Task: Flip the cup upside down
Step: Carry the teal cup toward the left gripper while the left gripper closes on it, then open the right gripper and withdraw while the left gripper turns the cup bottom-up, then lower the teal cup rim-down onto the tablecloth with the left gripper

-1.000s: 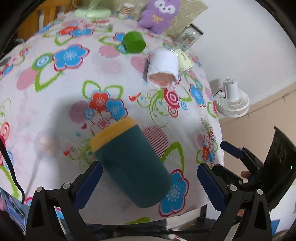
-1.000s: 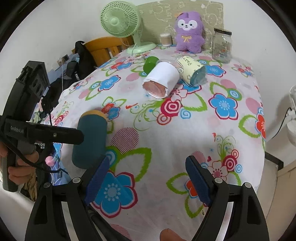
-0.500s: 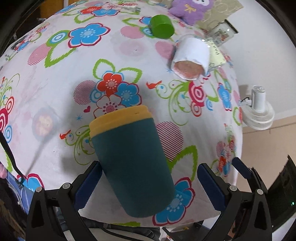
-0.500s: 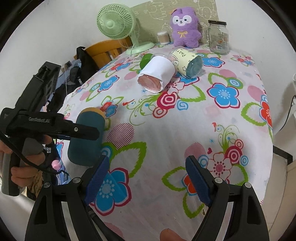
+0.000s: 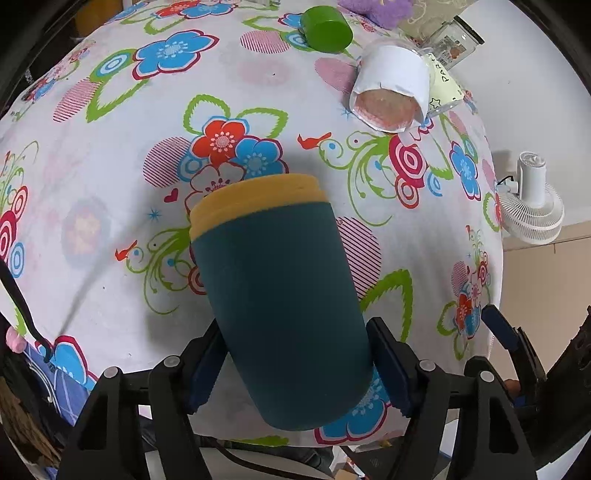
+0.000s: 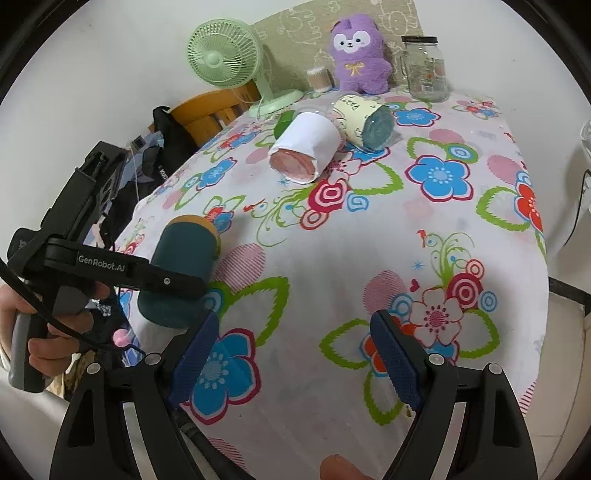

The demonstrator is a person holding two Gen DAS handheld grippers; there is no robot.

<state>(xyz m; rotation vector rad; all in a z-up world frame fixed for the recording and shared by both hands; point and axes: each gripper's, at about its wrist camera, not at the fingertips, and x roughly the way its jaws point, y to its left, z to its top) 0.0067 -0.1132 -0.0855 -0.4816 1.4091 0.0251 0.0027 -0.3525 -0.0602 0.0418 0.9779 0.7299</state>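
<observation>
- Near the table's front-left edge, on the floral cloth [image 6: 424,266], the teal cup [image 5: 280,306] lies on its side, yellow rim band pointing toward the far end of the table.
- Left gripper [image 5: 295,365] straddles the cup low on its body, close to the base; both blue pads press the teal wall, so the jaws are clamped on the cup. In the right wrist view the left gripper [image 6: 173,284] reaches across the cup from the side.
- Grip sits near the base, likely so the rim end swings free when the wrist rolls and the mouth can be brought down onto the cloth.
- Whether the cup is lifted clear of the cloth or resting on it cannot be told.
- Right gripper [image 6: 291,350] hovers over bare cloth, jaws wide apart, nothing between them; it is just beside the cup but not touching. It looks held in reserve.
- Other cups lie on their sides well apart at the far end: a white cup [image 6: 306,151], a cream cup [image 6: 364,120], a green cup [image 5: 327,27]. They are outside the turning path, so no clash is expected.
- Judgement: grasp made, flip itself not yet done.
</observation>
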